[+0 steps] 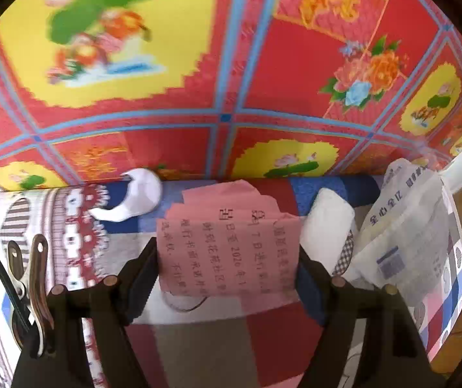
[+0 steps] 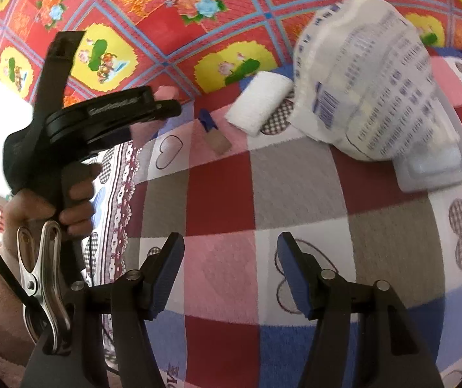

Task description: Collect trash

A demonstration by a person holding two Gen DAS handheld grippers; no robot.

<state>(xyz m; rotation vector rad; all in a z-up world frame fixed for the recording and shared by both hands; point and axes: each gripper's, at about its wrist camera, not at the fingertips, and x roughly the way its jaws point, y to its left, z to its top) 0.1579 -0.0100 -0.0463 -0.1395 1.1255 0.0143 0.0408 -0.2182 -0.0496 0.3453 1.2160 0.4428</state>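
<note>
Nearest the left wrist camera, the left gripper (image 1: 227,265) is pinching a pink printed paper (image 1: 227,245) across its width, one pad pressing on each side edge, so the sheet is hanging lifted above the checked quilt (image 1: 198,349). The right gripper (image 2: 231,274) is hovering with its fingers apart and nothing between them, pointing down at the quilt's red and grey squares. Just beyond the paper, a folded white tissue (image 1: 328,223) is lying beside a crinkled printed plastic wrapper (image 1: 405,236), the two touching or nearly so. To the left, a curled white scrap (image 1: 134,199) is sitting near the quilt's far edge, though blur is making it hard to say whether it is paper or cloth. Behind everything, the red and yellow flowered wall covering (image 1: 263,74) is filling the view. The main risk is that the thin sheet, gripped only at its edges, is bowing and could slide free; the tissue could also be knocked off the edge.
</note>
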